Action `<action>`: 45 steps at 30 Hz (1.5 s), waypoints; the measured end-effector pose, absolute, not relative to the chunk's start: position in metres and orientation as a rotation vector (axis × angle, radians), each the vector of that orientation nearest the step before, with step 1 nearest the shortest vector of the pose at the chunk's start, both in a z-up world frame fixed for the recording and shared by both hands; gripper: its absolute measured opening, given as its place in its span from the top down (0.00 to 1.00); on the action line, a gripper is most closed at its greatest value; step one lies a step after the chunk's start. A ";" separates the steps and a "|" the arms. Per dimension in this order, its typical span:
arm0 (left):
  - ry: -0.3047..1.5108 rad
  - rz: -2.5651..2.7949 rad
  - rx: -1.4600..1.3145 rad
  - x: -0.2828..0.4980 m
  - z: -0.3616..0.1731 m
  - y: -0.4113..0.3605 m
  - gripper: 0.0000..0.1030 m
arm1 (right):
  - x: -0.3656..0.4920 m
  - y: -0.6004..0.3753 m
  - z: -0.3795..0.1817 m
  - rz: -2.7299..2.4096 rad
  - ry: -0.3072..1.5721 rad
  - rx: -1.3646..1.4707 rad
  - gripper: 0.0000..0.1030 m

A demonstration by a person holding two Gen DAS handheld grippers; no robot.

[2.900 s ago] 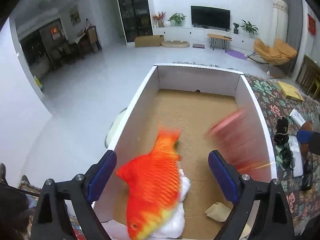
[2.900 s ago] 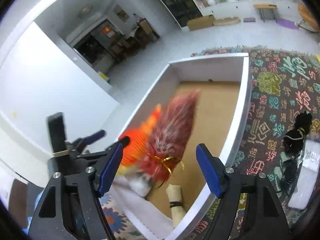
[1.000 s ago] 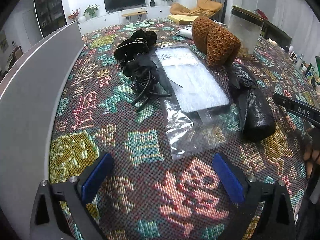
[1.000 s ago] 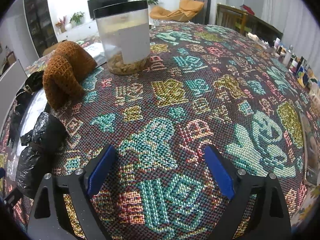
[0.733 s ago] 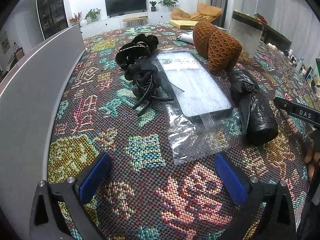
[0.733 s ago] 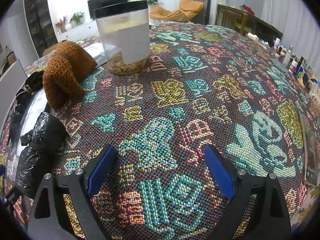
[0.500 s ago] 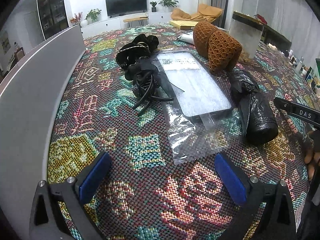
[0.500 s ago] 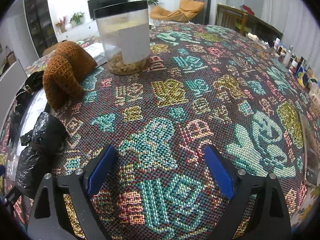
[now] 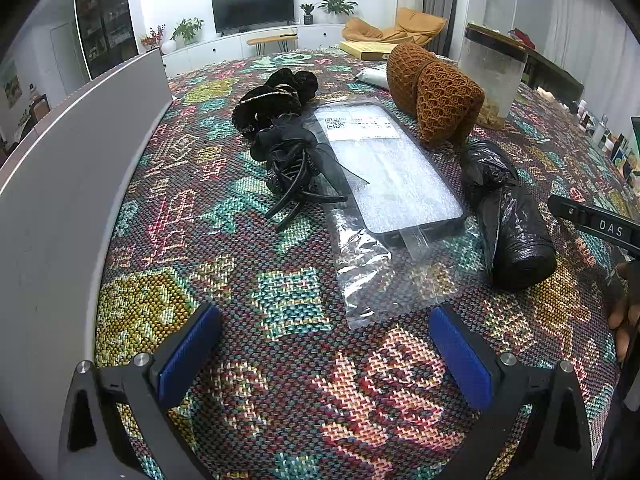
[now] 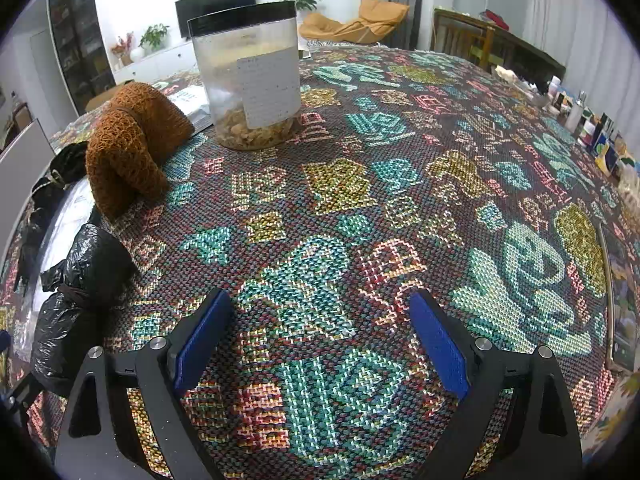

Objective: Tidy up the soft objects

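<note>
My left gripper (image 9: 324, 354) is open and empty, low over the patterned tablecloth (image 9: 288, 380). Ahead of it lie a black scrunchie (image 9: 276, 98), a black ribbon hair claw (image 9: 298, 164), a phone case in a clear bag (image 9: 384, 176), a brown knitted item (image 9: 434, 98) and a tied black plastic bag (image 9: 506, 216). The white box wall (image 9: 76, 168) runs along the left. My right gripper (image 10: 320, 340) is also open and empty over bare cloth. The brown knitted item (image 10: 128, 148) and the black plastic bag (image 10: 76, 296) lie to its left.
A clear jar with a black lid (image 10: 250, 76) stands behind the knitted item. Small bottles and boxes (image 10: 600, 140) line the far right table edge. A phone-like slab (image 10: 618, 292) lies at the right. A person's fingers (image 9: 624, 320) show at the left view's right edge.
Since 2.9 s ago both grippers left the box, where the orange fish and red furry toy were dropped, and swung over the table. In the last second almost nothing moved.
</note>
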State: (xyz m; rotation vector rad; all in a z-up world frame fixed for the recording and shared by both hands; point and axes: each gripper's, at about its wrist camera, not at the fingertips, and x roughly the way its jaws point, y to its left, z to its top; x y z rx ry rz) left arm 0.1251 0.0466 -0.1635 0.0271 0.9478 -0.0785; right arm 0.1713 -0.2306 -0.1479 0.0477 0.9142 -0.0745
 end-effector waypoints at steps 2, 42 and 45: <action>0.948 -0.078 0.027 0.125 -0.163 0.047 0.00 | 0.171 -0.231 -0.148 -0.074 0.914 0.048 0.10; 0.947 -0.077 0.027 0.125 -0.164 0.047 0.00 | 0.181 -0.232 -0.145 -0.006 0.979 0.024 0.07; 0.947 -0.077 0.027 0.125 -0.164 0.047 0.00 | 0.185 -0.230 -0.130 0.116 1.032 0.162 0.08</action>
